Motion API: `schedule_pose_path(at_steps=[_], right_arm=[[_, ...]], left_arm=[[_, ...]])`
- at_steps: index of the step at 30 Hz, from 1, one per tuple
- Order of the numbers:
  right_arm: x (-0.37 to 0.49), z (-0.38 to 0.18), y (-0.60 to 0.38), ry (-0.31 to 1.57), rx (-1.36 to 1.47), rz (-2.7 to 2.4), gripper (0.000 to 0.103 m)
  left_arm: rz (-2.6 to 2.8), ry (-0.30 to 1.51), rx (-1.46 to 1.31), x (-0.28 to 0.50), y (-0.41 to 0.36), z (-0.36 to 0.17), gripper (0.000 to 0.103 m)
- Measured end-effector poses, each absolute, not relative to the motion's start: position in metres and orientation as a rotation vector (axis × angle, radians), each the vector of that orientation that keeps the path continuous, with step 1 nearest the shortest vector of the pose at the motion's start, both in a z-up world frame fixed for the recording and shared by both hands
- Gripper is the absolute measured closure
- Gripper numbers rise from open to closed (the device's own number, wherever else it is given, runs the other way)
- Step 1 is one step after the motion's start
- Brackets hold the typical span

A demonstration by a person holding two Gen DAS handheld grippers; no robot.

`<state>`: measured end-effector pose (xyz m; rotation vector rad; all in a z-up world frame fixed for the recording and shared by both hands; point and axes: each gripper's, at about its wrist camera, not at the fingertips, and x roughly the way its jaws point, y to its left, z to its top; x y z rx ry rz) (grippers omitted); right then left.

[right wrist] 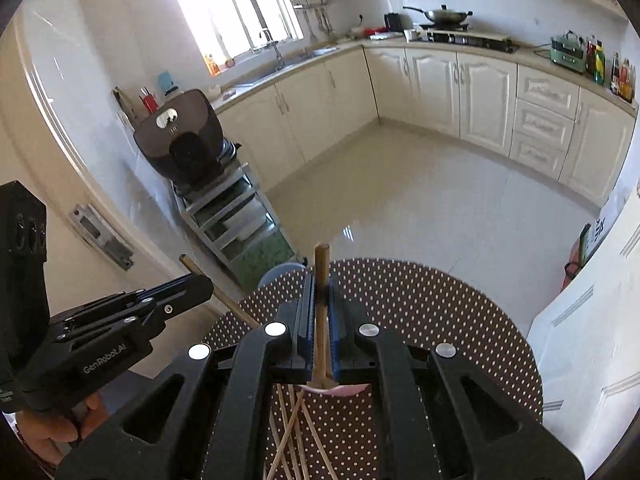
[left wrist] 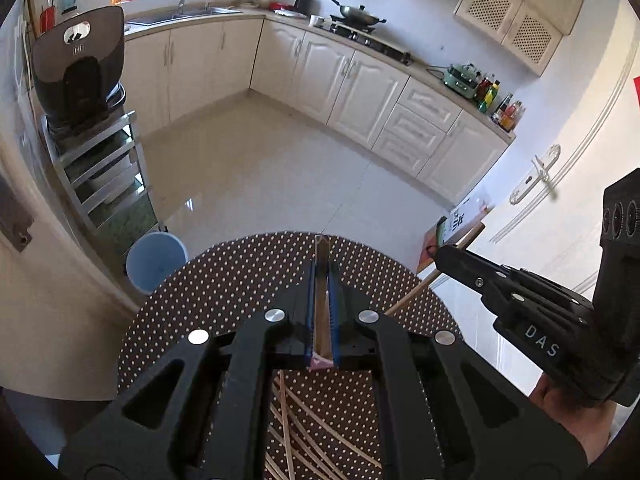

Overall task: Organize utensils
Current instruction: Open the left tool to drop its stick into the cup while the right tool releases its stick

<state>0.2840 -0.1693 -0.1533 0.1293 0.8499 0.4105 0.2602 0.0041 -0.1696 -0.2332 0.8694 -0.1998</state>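
Observation:
My left gripper (left wrist: 321, 270) is shut on a wooden chopstick (left wrist: 321, 304) that runs along its fingers and sticks out past the tips, above the round polka-dot table (left wrist: 224, 280). My right gripper (right wrist: 321, 284) is shut on another wooden chopstick (right wrist: 321, 300), its round end past the tips. Each gripper shows in the other's view: the right one (left wrist: 444, 254) at the right, the left one (right wrist: 200, 282) at the left with its chopstick (right wrist: 216, 292). Several loose chopsticks (left wrist: 304, 432) lie crossed on the table under the grippers, and they also show in the right wrist view (right wrist: 292, 432).
A pink object (right wrist: 336, 390) peeks out under the right gripper. A blue bucket (left wrist: 156, 260) stands on the floor beyond the table. A metal rack with a dark appliance (left wrist: 80, 68) is at the left. A white door (left wrist: 540, 184) is at the right.

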Motion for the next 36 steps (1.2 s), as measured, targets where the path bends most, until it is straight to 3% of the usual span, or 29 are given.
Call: schedule_pose_path(at_steps=[15, 19, 21, 22, 23, 24, 36], right_arm=[[0.259, -0.173, -0.17, 0.93, 0.21, 0.378, 0.094], [0.248, -0.168, -0.17, 0.914, 0.221, 0.356, 0.083], [0.24, -0.166, -0.17, 0.903, 0.216, 0.349, 0.077], [0.235, -0.164, -0.17, 0.898, 0.215, 0.349, 0.077], [0.231, -0.165, -0.17, 0.897, 0.214, 0.349, 0.076], [0.228, -0.165, -0.17, 0.897, 0.213, 0.349, 0.075], [0.2, -0.2, -0.171, 0.982, 0.191, 0.35, 0.074]], left_arm=[[-0.183, 0.939, -0.225, 0.237, 0.014, -0.178, 0.096], [-0.177, 0.939, -0.213, 0.226, 0.017, -0.176, 0.096], [-0.18, 0.943, -0.217, 0.221, 0.019, -0.176, 0.09], [-0.18, 0.944, -0.217, 0.218, 0.021, -0.176, 0.076], [-0.176, 0.941, -0.218, 0.214, 0.023, -0.176, 0.055], [-0.174, 0.931, -0.22, 0.211, 0.025, -0.175, 0.051], [-0.177, 1.05, -0.224, 0.191, 0.033, -0.224, 0.051]])
